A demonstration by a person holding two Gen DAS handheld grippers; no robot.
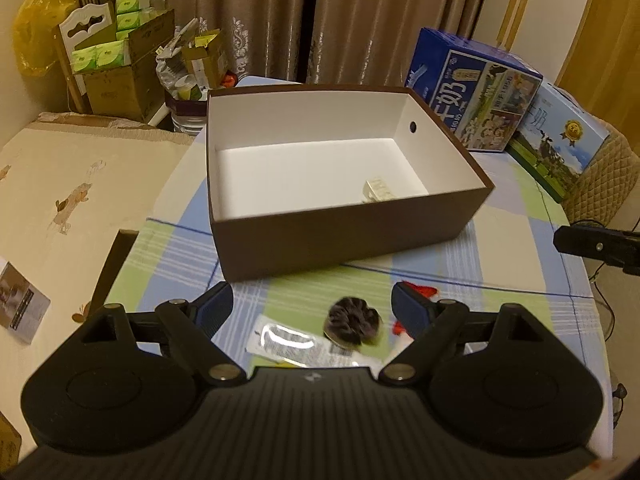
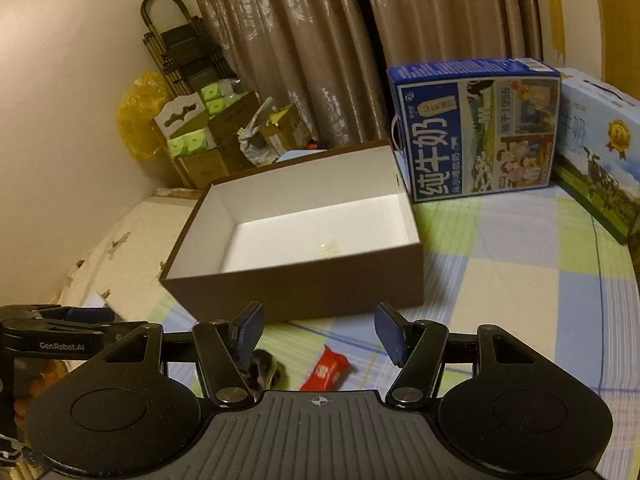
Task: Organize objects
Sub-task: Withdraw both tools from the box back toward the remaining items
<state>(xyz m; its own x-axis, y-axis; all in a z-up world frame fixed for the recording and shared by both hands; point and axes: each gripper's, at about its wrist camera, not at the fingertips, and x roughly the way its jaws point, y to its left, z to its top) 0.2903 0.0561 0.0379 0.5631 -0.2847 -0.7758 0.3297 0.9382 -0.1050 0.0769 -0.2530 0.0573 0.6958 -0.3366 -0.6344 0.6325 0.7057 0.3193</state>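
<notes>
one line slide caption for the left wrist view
Open left tongs over a dark scrunchie before a brown box.

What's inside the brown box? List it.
The brown box holds one small pale packet on its white floor. The near wall hides the floor strip behind it.

Free room and obstacles. The open brown cardboard box with white interior (image 1: 340,236) stands mid-surface; its top is uncovered, and its floor is bare save one small pale packet (image 1: 378,190) by the near wall. Its near wall rises just beyond the left gripper (image 1: 312,308), whose fingers stand wide apart. Between them on the checked cloth surface (image 1: 516,236) lie a dark fuzzy round object (image 1: 352,320) and a clear flat plastic packet (image 1: 288,344); a red wrapper (image 2: 326,372) lies between the spread fingers of the right gripper (image 2: 319,332). A blue printed milk carton (image 2: 476,128) and a light-blue carton (image 2: 600,148) block the far right; the cloth right of the box is clear.
</notes>
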